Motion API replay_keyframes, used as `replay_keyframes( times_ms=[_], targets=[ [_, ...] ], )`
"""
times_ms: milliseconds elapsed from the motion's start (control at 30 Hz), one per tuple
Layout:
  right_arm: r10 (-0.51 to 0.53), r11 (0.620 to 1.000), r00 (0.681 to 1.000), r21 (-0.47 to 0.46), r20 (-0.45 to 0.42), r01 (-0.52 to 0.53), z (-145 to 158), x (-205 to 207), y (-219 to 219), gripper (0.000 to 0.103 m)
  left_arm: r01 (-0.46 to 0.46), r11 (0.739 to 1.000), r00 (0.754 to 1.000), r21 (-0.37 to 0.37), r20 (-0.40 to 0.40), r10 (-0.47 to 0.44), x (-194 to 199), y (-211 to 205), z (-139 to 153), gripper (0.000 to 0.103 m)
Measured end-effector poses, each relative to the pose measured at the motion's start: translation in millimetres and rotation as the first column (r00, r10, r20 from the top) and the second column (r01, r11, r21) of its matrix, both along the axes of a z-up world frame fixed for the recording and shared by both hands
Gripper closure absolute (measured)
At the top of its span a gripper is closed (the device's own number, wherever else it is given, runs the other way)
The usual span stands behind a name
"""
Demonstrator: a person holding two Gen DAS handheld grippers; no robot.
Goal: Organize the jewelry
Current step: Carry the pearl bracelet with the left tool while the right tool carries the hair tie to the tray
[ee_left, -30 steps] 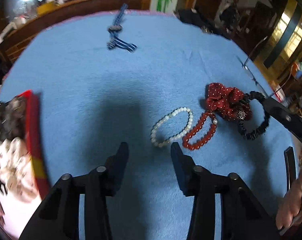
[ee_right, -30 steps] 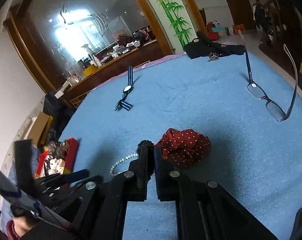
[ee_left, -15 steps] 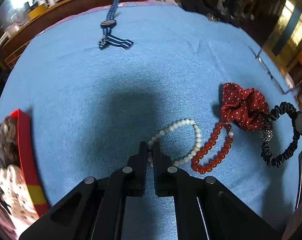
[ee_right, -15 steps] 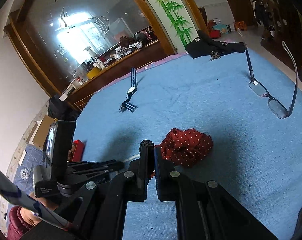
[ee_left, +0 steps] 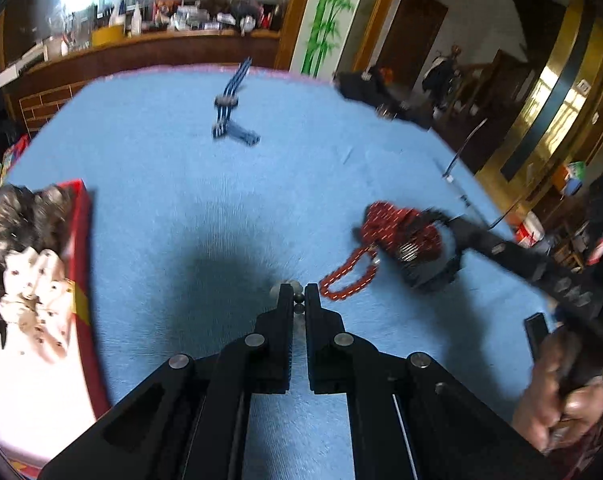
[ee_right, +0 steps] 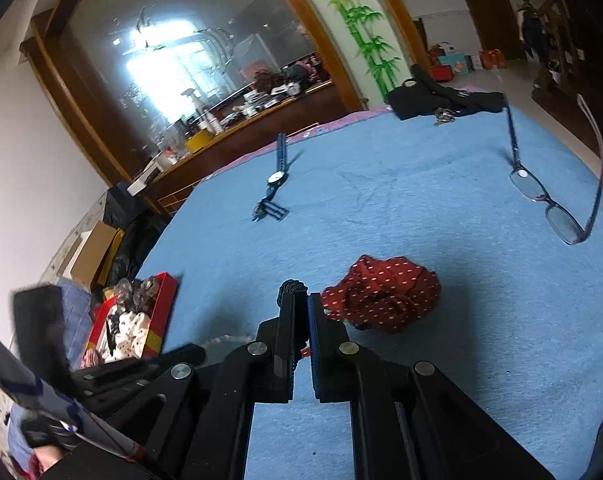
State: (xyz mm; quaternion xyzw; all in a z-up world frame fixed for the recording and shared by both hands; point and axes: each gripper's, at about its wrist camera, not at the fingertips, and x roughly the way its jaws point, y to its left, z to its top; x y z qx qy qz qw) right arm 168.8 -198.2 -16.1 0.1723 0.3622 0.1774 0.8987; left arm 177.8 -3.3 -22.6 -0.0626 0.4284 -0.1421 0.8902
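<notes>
- left hand-held gripper [ee_left: 297, 300] is clamped on the white pearl-bead bracelet [ee_left: 299, 299], beads showing between its tips.
- red rectangular box of trinkets [ee_left: 81, 240] lies to its left on the blue cloth [ee_left: 181, 168]; carry goes that way.
- right gripper [ee_right: 300, 306] pinches the black scrunchie [ee_right: 292, 287], farther from the box.

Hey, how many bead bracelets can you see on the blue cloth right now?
2. The red bracelet lies on the cloth beside the red scrunchie. The pearl bracelet is pinched in the left hand-held gripper, mostly hidden. Others may be hidden in the red box.
</notes>
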Motion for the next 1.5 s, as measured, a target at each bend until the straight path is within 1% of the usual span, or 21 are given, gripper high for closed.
replay_keyframes(
  times_ms=[133, 267, 333, 633, 833, 967, 1167, 1267, 1433, 1500],
  targets=[
    [0.038, 0.999, 0.999, -0.017, 0.019, -0.038, 2, -5, 10, 0.097, -0.008, 1.000, 0.999, 0.002, 0.041, 0.008, -16, 0, 14, 0.098],
    [0.084, 0.996, 0.996, -0.031, 0.037, -0.083, 2, -12, 24, 0.096, -0.019, 0.999, 0.997, 0.029, 0.073, 0.017, -32, 2, 19, 0.098],
    [0.109, 0.993, 0.993, -0.043, 0.043, -0.107, 2, -14, 31, 0.096, -0.031, 0.999, 0.996, 0.038, 0.081, 0.028, -38, 4, 19, 0.098],
    [0.178, 0.982, 0.982, -0.070, 0.068, -0.173, 0, -26, 50, 0.096, -0.054, 0.998, 0.995, 0.025, 0.084, 0.052, -63, 17, 20, 0.098],
    [0.196, 0.978, 0.978, -0.093, 0.076, -0.189, -2, -35, 59, 0.096, -0.086, 0.996, 0.988, 0.040, 0.133, 0.080, -84, 29, 30, 0.098],
    [0.191, 0.981, 0.981, -0.046, 0.029, -0.189, -9, -39, 57, 0.096, -0.116, 0.992, 0.979, 0.055, 0.177, 0.104, -97, 41, 38, 0.098],
    [0.193, 0.981, 0.981, -0.021, 0.017, -0.193, -12, -59, 65, 0.096, -0.169, 0.983, 0.962, 0.068, 0.227, 0.149, -114, 63, 46, 0.098],
    [0.209, 0.978, 0.978, -0.025, 0.017, -0.209, -9, -66, 77, 0.096, -0.195, 0.979, 0.954, 0.065, 0.244, 0.174, -119, 75, 49, 0.098],
    [0.250, 0.967, 0.968, -0.052, 0.036, -0.248, 3, -76, 103, 0.096, -0.263, 0.962, 0.930, 0.079, 0.285, 0.231, -129, 99, 51, 0.098],
    [0.271, 0.962, 0.962, -0.060, 0.042, -0.268, 8, -80, 115, 0.096, -0.279, 0.957, 0.924, 0.075, 0.291, 0.247, -132, 108, 51, 0.098]
  ],
)
